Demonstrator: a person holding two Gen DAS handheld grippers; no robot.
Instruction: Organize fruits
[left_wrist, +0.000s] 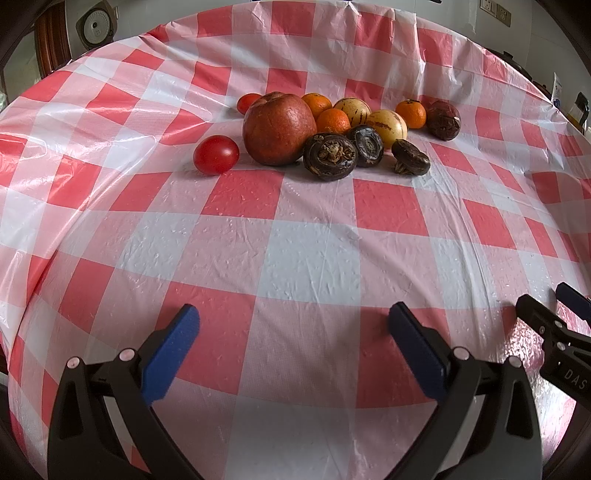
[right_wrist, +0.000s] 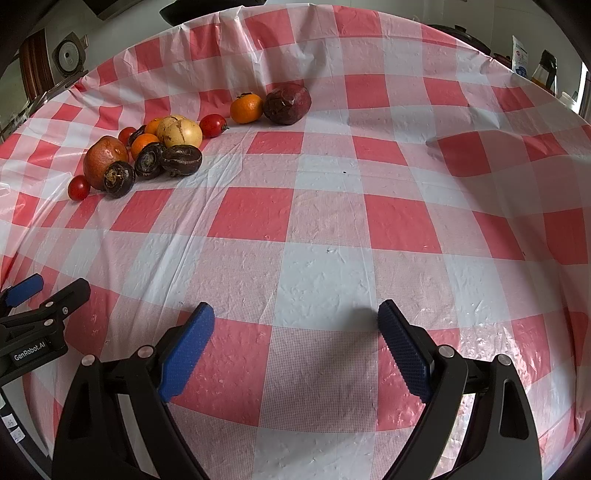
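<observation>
Fruits are sitting mixed in one cluster far up the desk, nothing sorted yet, so the task is looking barely started. Nearest, left gripper (left_wrist: 293, 319) and right gripper (right_wrist: 295, 317) are both hovering low over the red-and-white checked plastic tablecloth (right_wrist: 325, 277), blue-padded fingers spread wide, holding nothing. Beyond them, a small red tomato (left_wrist: 216, 154), a big reddish round pomegranate-like fruit (left_wrist: 279, 128) and three dark brown water-chestnut-like bulbs (left_wrist: 330, 157) are touching or just beside each other. Behind, orange tangerines (left_wrist: 332, 121) and pale yellow striped melons (left_wrist: 387, 127) are crowding together. Farthest right, one tangerine (right_wrist: 246, 108) and a dark maroon wrinkled fruit (right_wrist: 287, 102) are sitting slightly apart. All grouping is remaining.
</observation>
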